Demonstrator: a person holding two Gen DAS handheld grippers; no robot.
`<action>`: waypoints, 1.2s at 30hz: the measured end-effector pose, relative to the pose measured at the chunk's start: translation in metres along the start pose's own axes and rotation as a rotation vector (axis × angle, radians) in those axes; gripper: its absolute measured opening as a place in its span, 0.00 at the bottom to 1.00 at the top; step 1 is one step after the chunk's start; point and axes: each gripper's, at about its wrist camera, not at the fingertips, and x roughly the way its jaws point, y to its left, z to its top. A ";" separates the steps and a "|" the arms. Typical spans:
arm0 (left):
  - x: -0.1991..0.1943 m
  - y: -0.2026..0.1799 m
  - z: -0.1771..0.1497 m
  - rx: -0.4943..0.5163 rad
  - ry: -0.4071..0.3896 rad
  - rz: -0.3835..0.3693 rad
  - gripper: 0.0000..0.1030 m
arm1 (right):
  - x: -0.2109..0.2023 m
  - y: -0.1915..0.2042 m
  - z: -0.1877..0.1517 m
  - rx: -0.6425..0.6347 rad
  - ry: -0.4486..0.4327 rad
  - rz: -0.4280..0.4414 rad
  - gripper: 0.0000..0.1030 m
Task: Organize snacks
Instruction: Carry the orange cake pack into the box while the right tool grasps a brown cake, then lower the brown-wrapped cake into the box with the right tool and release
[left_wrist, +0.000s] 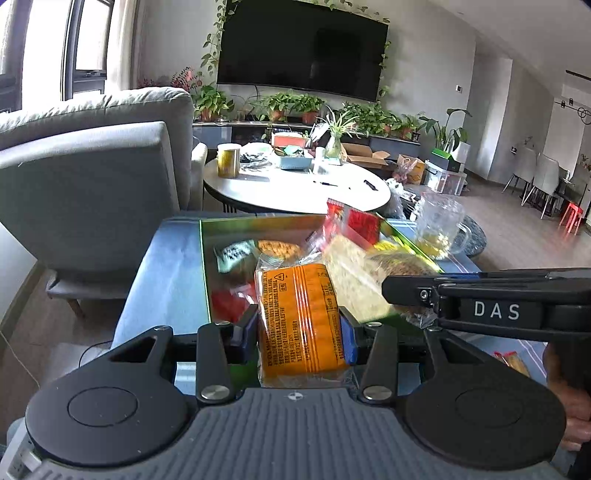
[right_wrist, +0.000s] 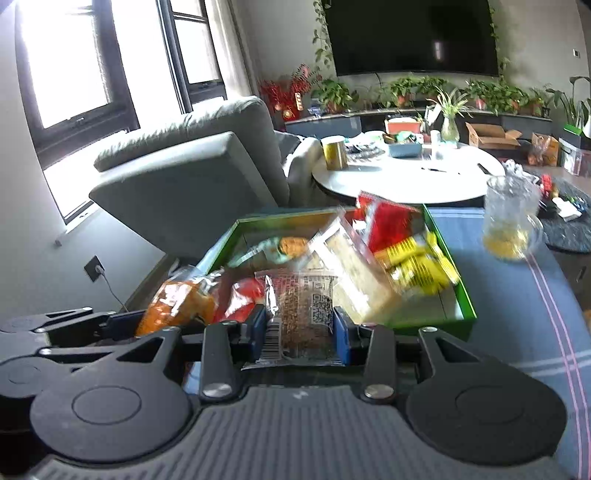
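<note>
Left tongs (left_wrist: 301, 328) clamped on an orange snack packet (left_wrist: 301, 317), clear wrapper, printed back facing me, held upright just above the near rim of the green tray (left_wrist: 205, 266). Right tongs (right_wrist: 300, 328) gripping a brown snack packet (right_wrist: 301, 314) with a QR code and barcode; pads press both of its sides.

Edges: the tray's near wall sits right under both tongs, its far wall well ahead. Blue striped worktop (right_wrist: 517, 317) lies bare to the right of the right tongs, up to a glass mug (right_wrist: 511, 218) near the far right corner. Grey sofa (left_wrist: 92, 177) stands left of the left tongs, beyond the worktop edge.

Tray contents ahead of the tongs: red packets, pale cracker packs, yellow wrappers (right_wrist: 421, 262), heaped and blurred.

Left view alone shows the right tongs' body from the side and a hand (left_wrist: 570, 406) at the right edge. Right view alone shows the yellow wrappers clearly and the wall socket (right_wrist: 94, 267) far left.
</note>
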 end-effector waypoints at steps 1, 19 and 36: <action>0.003 0.002 0.003 -0.003 -0.002 0.003 0.39 | 0.002 0.001 0.003 0.002 -0.002 0.004 0.76; 0.020 0.027 0.008 -0.038 -0.038 0.010 0.39 | -0.002 -0.030 -0.018 0.015 0.024 -0.065 0.76; 0.001 0.019 -0.003 -0.055 -0.039 0.000 0.39 | 0.039 -0.049 -0.060 0.329 0.203 -0.247 0.77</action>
